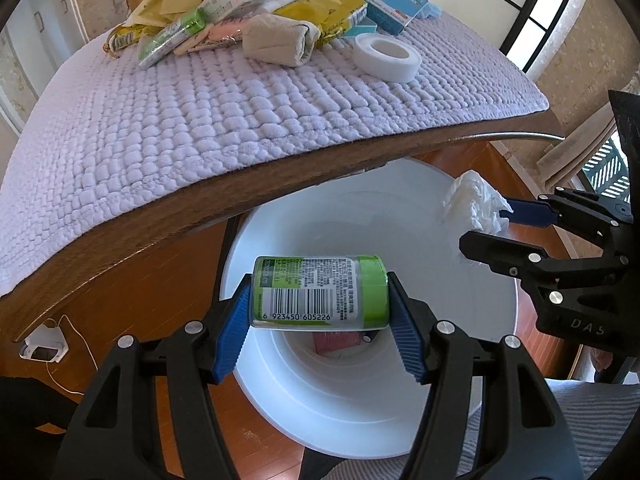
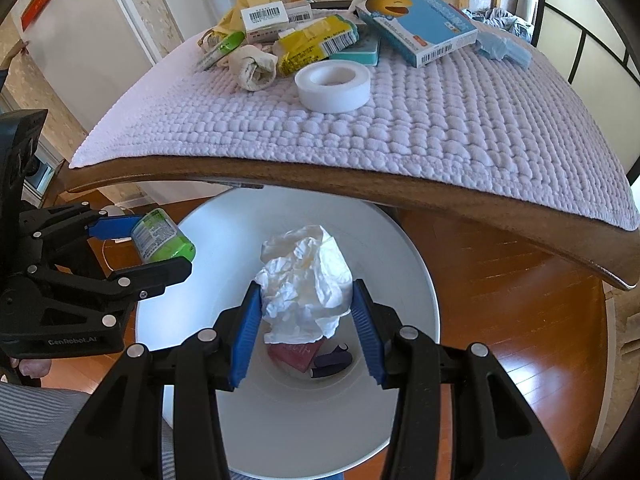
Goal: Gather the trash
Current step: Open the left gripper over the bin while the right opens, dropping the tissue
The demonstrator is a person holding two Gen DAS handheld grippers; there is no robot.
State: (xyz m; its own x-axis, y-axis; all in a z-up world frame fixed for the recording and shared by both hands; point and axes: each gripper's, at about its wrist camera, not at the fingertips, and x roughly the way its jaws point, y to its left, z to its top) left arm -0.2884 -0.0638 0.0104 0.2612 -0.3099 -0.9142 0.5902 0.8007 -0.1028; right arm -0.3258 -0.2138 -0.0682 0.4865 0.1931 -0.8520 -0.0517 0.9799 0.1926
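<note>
- Step in hand: the drop-off. Both tools hang over the white trash bin (image 1: 460, 368), which stands on the wood floor right below the tabletop (image 1: 168, 216) edge.
- The left tool (image 1: 320, 300) is clamped on a green bottle (image 1: 320, 292) lying sideways between its blue pads, barcode facing the camera, directly above the bin's mouth.
- The right tool (image 2: 306, 308) is pinched narrow on one crumpled white tissue (image 2: 304, 280), also right over the opening.
- Next move, by the look of it: just spread the jaws on each tool and let both pieces fall. Both seem centred enough to drop clean, though the bottle could bounce off the sloped wall.
- Already in the bin: one reddish packet (image 2: 294, 354) and a dark thing (image 2: 334, 362) beside it, too shadowed to name, maybe a cap or a tube.
- Still left on the lavender mat (image 2: 440, 128): one white tape roll (image 2: 332, 84), one blue box with a cartoon face (image 2: 424, 28), one beige rolled cloth (image 2: 256, 66), one yellow packet (image 2: 316, 42), plus a stacked heap of wrappers and small boxes behind them that can't be counted reliably.
</note>
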